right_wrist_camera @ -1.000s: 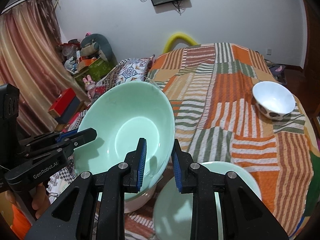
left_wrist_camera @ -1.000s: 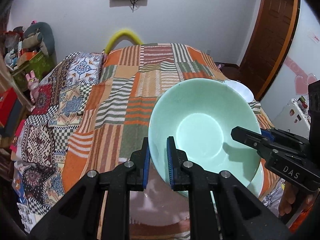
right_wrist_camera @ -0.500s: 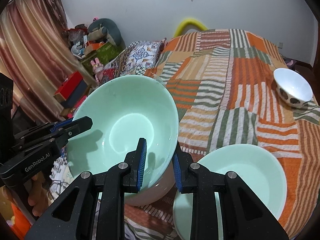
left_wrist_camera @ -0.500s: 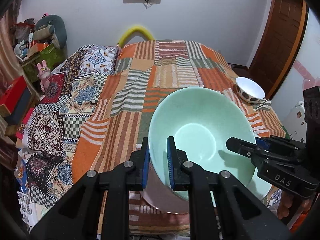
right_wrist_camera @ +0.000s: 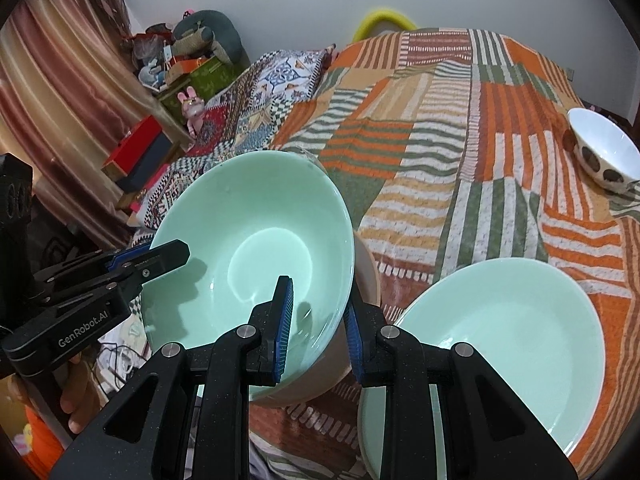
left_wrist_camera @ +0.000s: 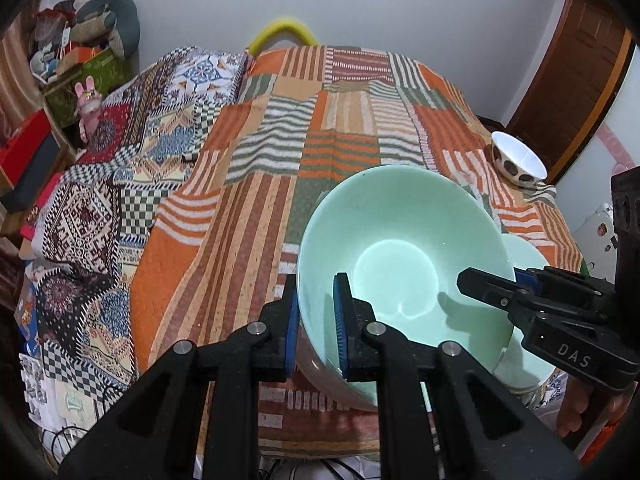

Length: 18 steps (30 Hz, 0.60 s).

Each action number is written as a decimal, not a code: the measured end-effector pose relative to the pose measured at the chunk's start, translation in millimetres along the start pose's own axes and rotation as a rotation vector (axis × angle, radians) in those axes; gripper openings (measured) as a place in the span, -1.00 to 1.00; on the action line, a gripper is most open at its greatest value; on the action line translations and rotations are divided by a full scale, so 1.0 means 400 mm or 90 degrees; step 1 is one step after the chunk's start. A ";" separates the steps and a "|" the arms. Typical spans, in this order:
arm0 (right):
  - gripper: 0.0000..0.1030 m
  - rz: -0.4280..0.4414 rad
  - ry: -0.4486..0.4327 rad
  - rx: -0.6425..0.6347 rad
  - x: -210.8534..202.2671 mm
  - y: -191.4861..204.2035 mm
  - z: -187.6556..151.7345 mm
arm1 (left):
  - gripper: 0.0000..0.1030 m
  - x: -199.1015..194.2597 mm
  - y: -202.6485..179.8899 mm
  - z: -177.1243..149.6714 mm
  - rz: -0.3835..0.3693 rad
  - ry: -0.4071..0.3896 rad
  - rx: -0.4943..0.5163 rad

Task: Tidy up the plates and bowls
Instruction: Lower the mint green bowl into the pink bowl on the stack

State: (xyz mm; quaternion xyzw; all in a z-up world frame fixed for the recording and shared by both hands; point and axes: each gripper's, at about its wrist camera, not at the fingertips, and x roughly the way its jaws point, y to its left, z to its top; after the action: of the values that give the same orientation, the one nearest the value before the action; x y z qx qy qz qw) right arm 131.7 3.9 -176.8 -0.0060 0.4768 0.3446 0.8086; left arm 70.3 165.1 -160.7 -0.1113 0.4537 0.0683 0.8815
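Observation:
A large mint-green bowl (left_wrist_camera: 400, 264) (right_wrist_camera: 256, 240) is held tilted above the bed's near edge. My left gripper (left_wrist_camera: 316, 320) is shut on its left rim. My right gripper (right_wrist_camera: 318, 320) is shut on its right rim and shows in the left wrist view (left_wrist_camera: 492, 284); the left gripper shows in the right wrist view (right_wrist_camera: 164, 256). A second mint-green bowl (right_wrist_camera: 504, 344) (left_wrist_camera: 524, 256) rests on the bed to the right. A small white bowl with brown spots (left_wrist_camera: 516, 160) (right_wrist_camera: 604, 152) stands at the bed's right side.
The striped orange patchwork blanket (left_wrist_camera: 320, 128) covers the bed. A patterned quilt (left_wrist_camera: 120, 184) lies on its left side. Boxes and toys (left_wrist_camera: 60, 80) stand at the left wall, a wooden door (left_wrist_camera: 572, 72) at the right.
Both grippers have carried the big green bowl back toward the bed's near edge and up. The second green bowl and the spotted bowl now show further off.

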 end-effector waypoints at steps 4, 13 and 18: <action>-0.55 -0.001 0.014 0.001 0.016 0.001 -0.009 | -0.73 0.021 0.010 -0.014 -0.002 0.015 -0.008; -0.55 -0.004 0.038 -0.003 0.046 0.001 -0.020 | -0.73 0.073 0.030 -0.047 0.001 0.057 -0.020; -0.55 -0.002 0.047 -0.003 0.058 0.001 -0.024 | -0.73 0.086 0.035 -0.047 0.006 0.063 -0.023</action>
State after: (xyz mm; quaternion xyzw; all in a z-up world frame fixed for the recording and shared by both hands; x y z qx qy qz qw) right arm 131.1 13.6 -199.9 -0.0213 0.5056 0.3440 0.7909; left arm 72.2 174.5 -201.3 -0.1282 0.4957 0.0752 0.8557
